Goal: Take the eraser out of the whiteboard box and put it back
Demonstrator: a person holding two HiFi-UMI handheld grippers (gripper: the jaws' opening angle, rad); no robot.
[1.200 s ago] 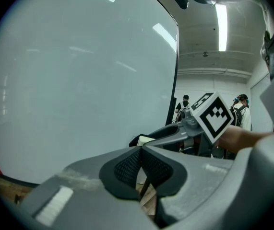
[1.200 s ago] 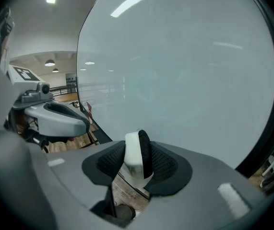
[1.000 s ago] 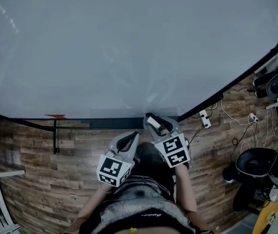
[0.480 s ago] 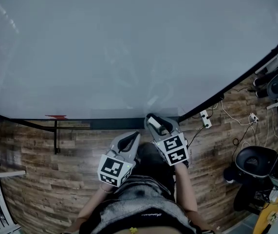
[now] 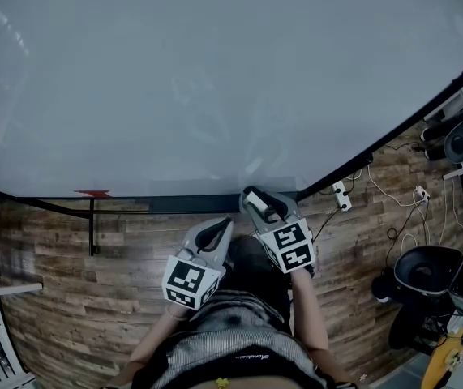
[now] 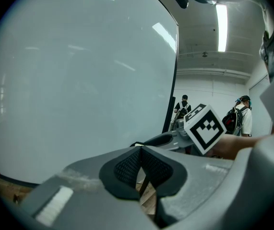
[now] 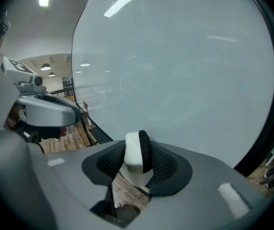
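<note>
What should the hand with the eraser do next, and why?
Probably ease the right gripper down toward the dark box on the bottom edge of the whiteboard. Its jaws are clamped on the eraser, and in the head view it sits just by that box, so the eraser looks ready to go in.

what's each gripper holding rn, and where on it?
Right gripper is shut on the eraser, pads on its white face and its black felt face, one end poking past the tips. Left gripper is shut, empty.
</note>
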